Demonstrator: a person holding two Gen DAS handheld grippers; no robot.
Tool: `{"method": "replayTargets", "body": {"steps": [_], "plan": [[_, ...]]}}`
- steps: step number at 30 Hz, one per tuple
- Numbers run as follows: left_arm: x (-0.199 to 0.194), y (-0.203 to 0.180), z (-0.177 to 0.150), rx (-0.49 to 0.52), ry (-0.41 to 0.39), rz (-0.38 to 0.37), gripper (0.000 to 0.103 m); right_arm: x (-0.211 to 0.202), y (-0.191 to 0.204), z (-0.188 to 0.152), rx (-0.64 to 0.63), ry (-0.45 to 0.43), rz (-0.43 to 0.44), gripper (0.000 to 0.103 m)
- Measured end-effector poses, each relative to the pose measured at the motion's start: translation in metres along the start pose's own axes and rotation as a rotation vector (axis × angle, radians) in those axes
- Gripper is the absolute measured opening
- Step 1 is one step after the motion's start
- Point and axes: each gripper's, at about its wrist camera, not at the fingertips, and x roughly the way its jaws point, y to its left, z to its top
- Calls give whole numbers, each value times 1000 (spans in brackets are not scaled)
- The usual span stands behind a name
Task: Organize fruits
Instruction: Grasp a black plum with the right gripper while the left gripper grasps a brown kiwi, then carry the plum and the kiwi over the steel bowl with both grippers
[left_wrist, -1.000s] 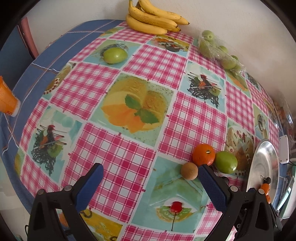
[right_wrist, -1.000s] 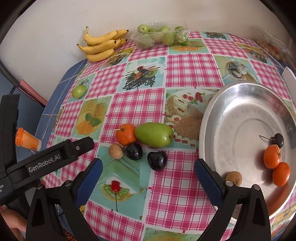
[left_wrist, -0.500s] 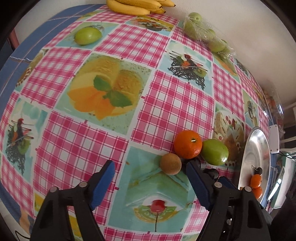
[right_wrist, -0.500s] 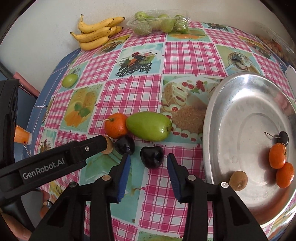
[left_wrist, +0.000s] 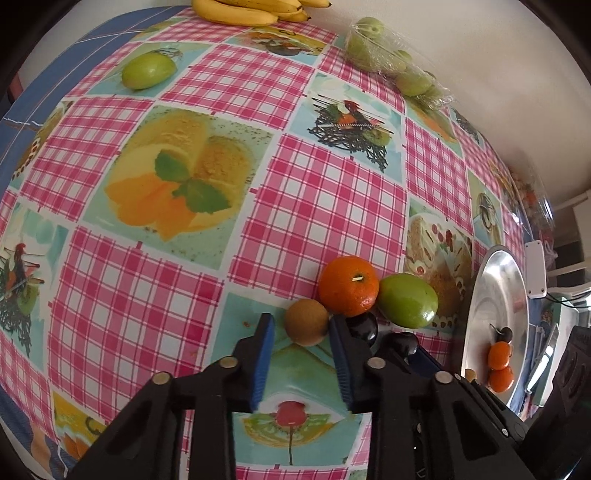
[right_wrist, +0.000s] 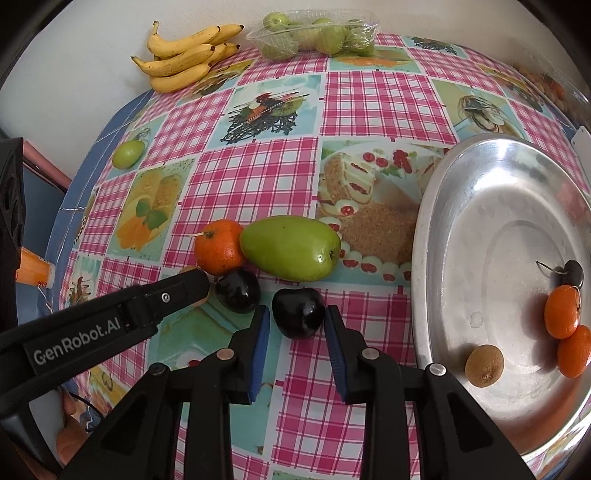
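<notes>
Fruits still loose on the counter (right_wrist: 369, 99) sit in one tight cluster just left of the metal tray (right_wrist: 436, 229): an orange (right_wrist: 218, 251), a large green fruit (right_wrist: 291, 247), two dark plums and a small brown fruit (left_wrist: 306, 326). We have the right gripper (right_wrist: 298, 325) closed in on the nearer dark plum (right_wrist: 298, 317); its jaws have just been closing and the blue pads now sit against both flanks of the fruit. The left gripper (left_wrist: 301, 332) has likewise just been closing, around the brown fruit; the right pad looks to be in contact, while on the left side a sliver of tablecloth may still show, so we judge this one gripped but less surely. The tray already holds two oranges (right_wrist: 563, 312), a brown fruit (right_wrist: 484, 365) and a stemmed dark cherry (right_wrist: 574, 273). Handling notes: both fruits are small, round and light. The plum's skin is glossy, so likely slippery and prone to bruising, and we want the pads across its widest girth with modest squeeze. The brown fruit looks matte and firmer, so it should hold better, though being round it could roll out if taken off centre. The second plum (right_wrist: 238, 290) lies just beside both grippers, and a lift could nudge it.
</notes>
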Motion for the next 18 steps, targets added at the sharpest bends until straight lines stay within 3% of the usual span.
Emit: {"method": "replayTargets", "body": {"steps": [9, 18], "plan": [[-6, 0, 0, -5, -14, -17, 27, -5, 1, -1, 2, -18, 11, 29], [-44, 1, 7, -5, -148, 6, 27, -38, 0, 6, 20, -114, 61, 29]]}}
